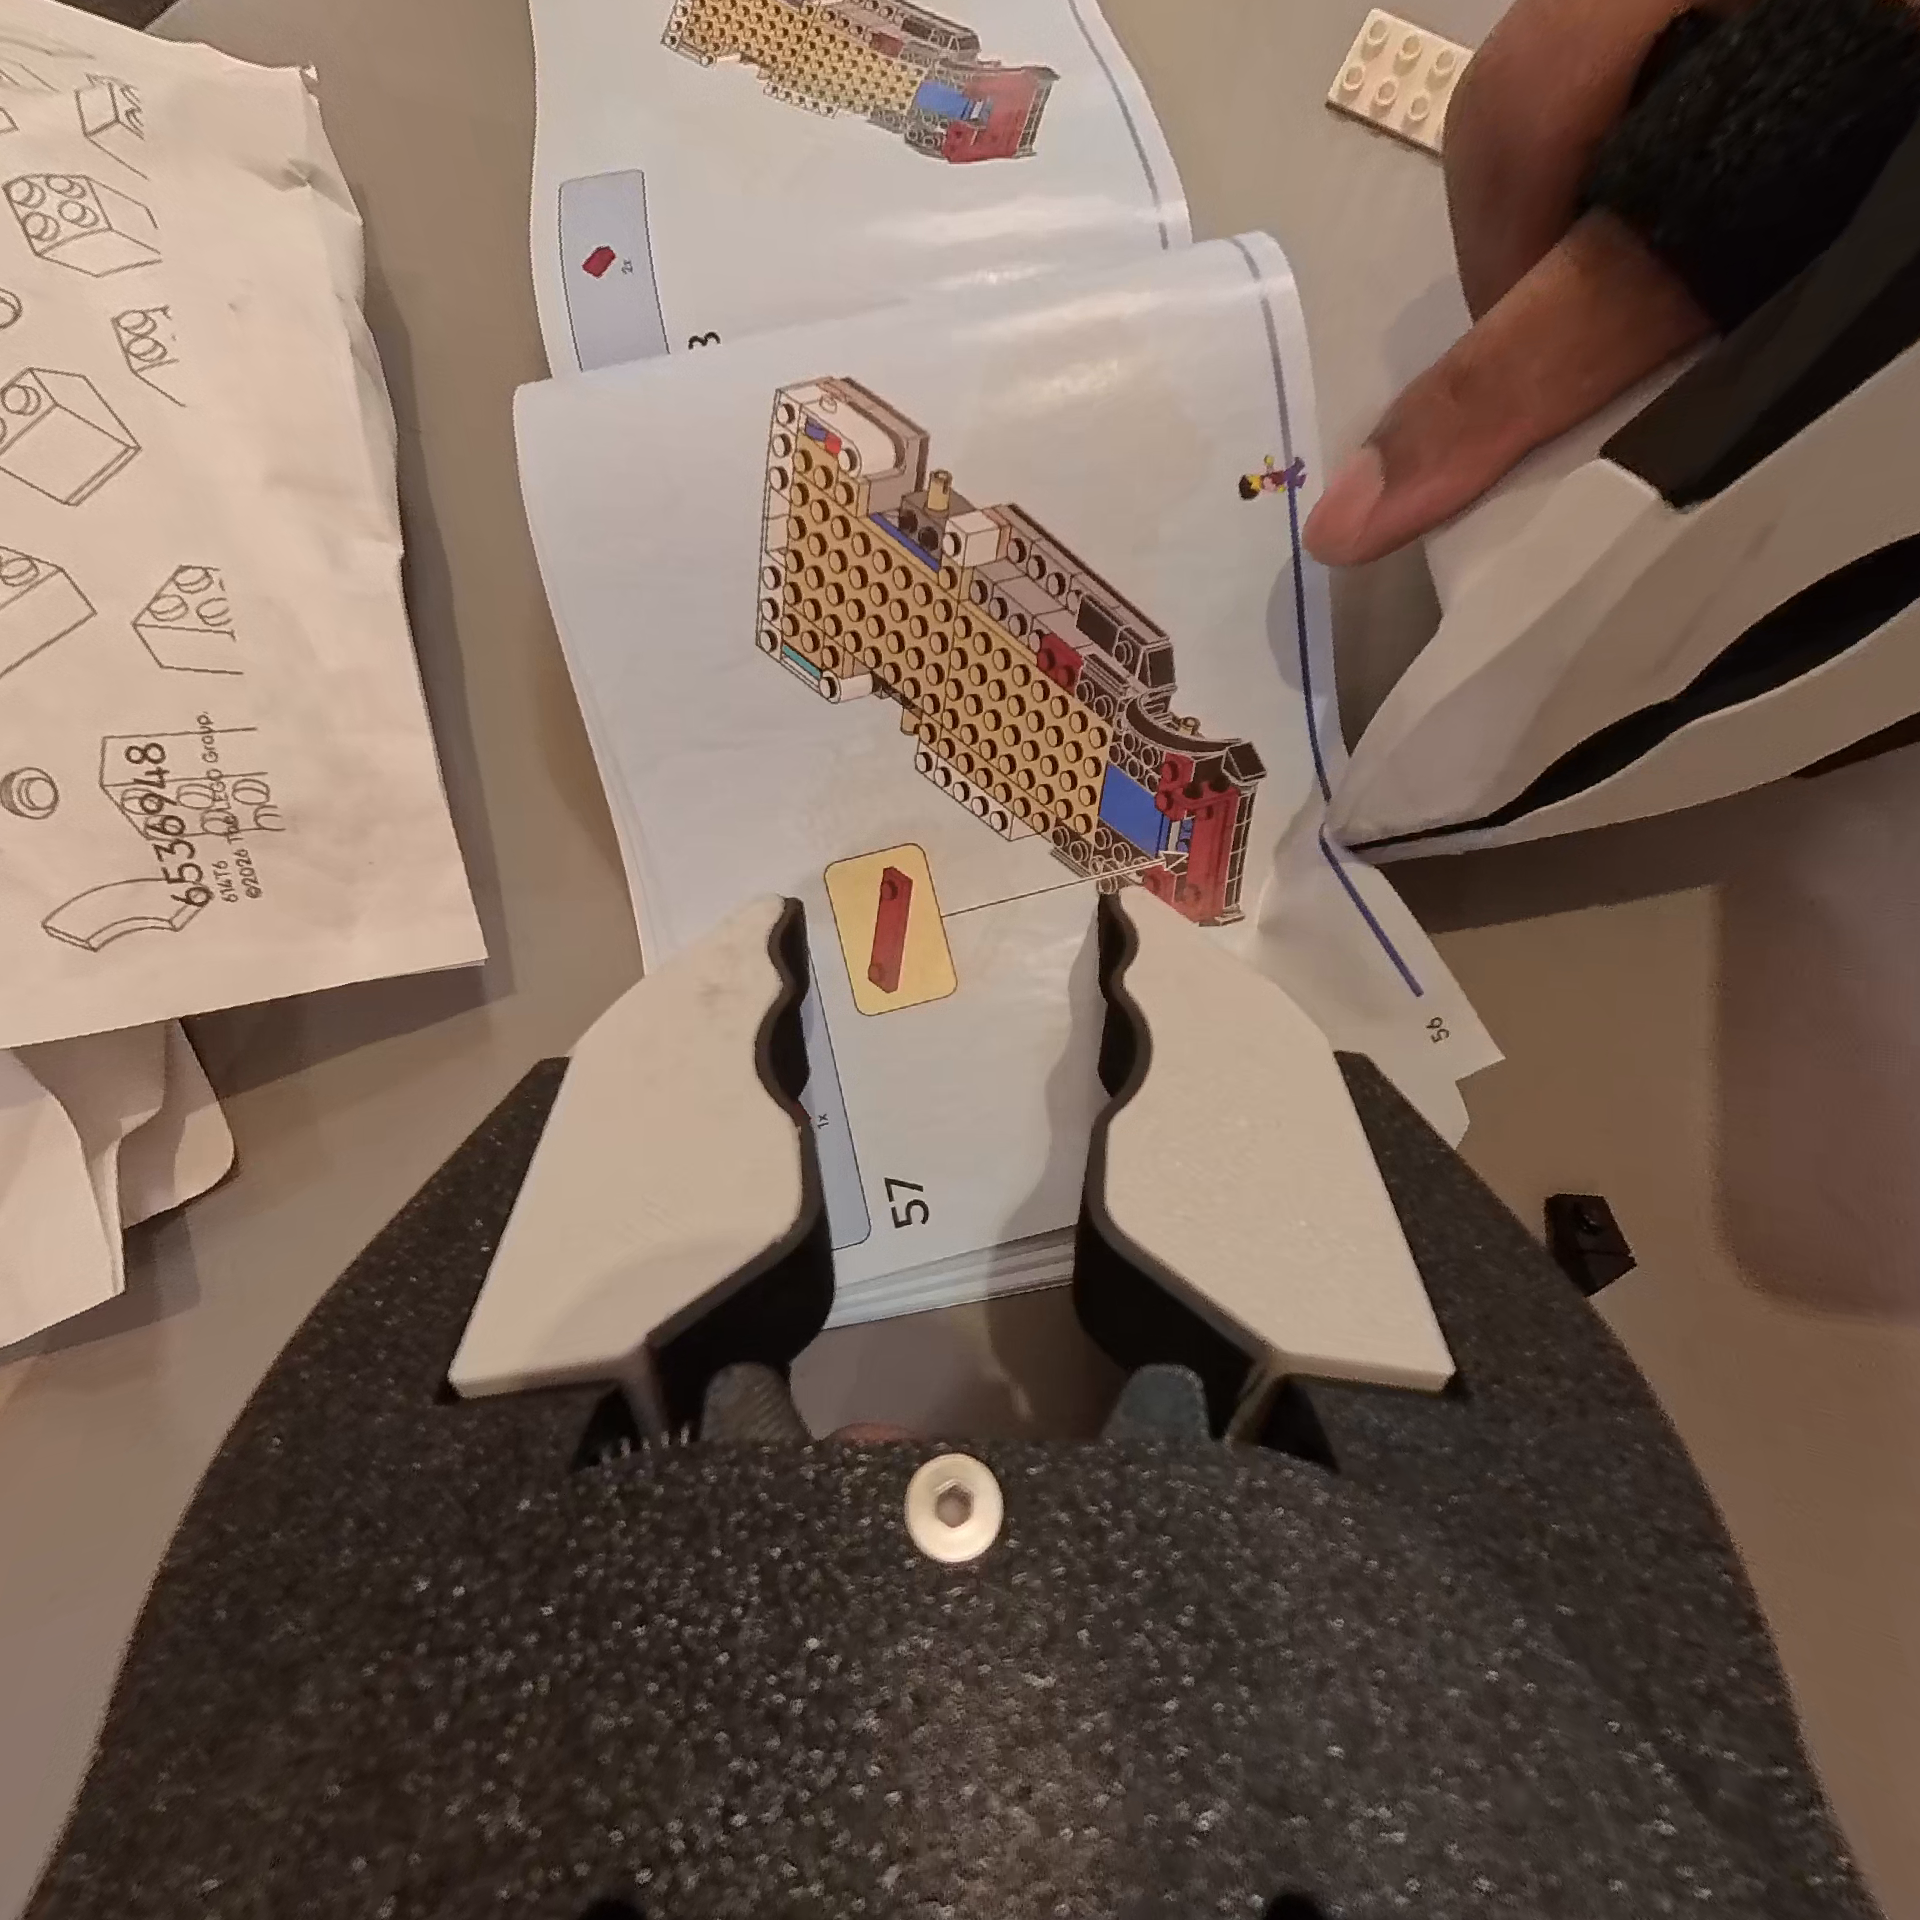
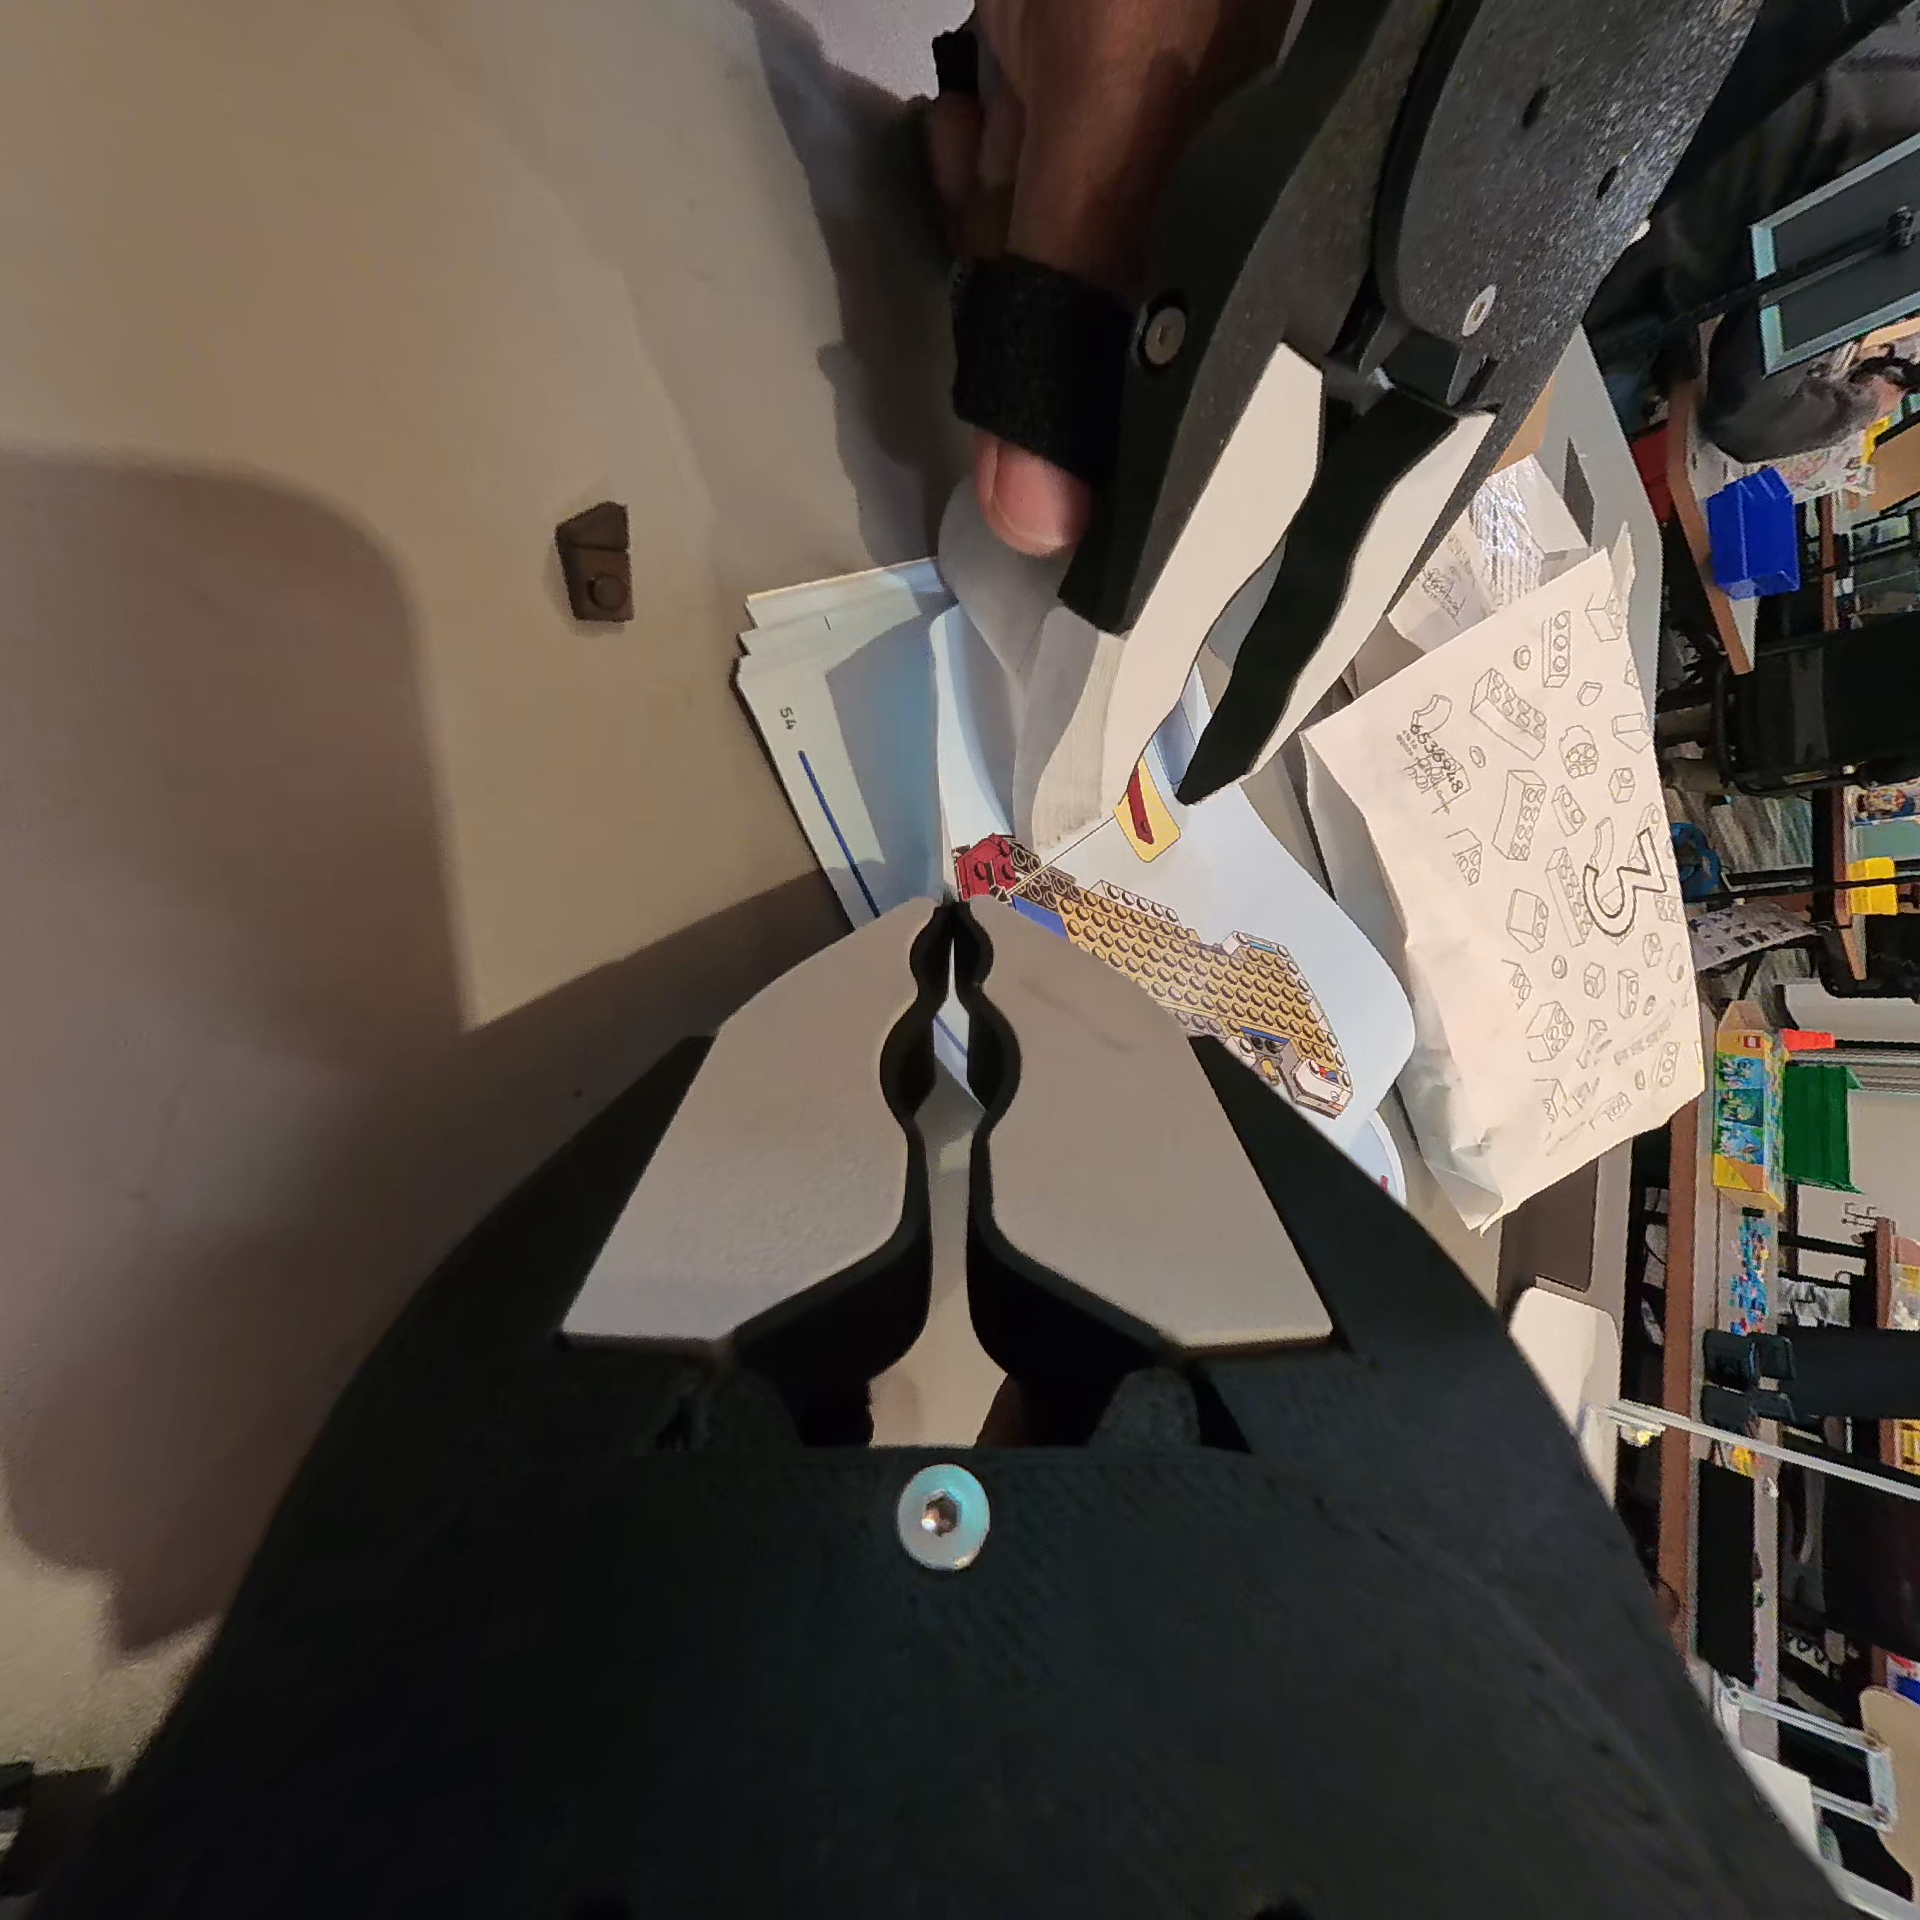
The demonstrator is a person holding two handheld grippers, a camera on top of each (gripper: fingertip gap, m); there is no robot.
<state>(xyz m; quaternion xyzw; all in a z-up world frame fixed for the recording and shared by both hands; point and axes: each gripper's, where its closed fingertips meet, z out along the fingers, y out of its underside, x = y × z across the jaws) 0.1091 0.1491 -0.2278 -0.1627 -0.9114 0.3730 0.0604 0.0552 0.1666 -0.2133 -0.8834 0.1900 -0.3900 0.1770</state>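
Observation:
An open instruction booklet point(image 1: 935, 520) lies on the tan table point(image 1: 468, 156), showing a drawing of a brick build. My left gripper point(image 1: 948, 920) is open with nothing in its grasp, and its fingertips rest on or just over the near part of the open page. It also shows in the right wrist view point(image 2: 1138, 800), fingers spread over the booklet point(image 2: 1299, 914). My right gripper point(image 2: 954, 914) is shut on the edge of a thin booklet page point(image 2: 971, 727). In the left wrist view, the right gripper point(image 1: 1340, 842) pinches that page point(image 1: 1351, 935) at the booklet's right side, lifting the edge.
A white paper bag printed with brick outlines point(image 1: 208, 520) lies left of the booklet and shows in the right wrist view point(image 2: 1507, 883). A cream studded plate point(image 1: 1397, 78) lies far right. A small dark piece point(image 1: 1584, 1236) lies near right on the table. Shelves and boxes point(image 2: 1766, 1091) stand beyond the table.

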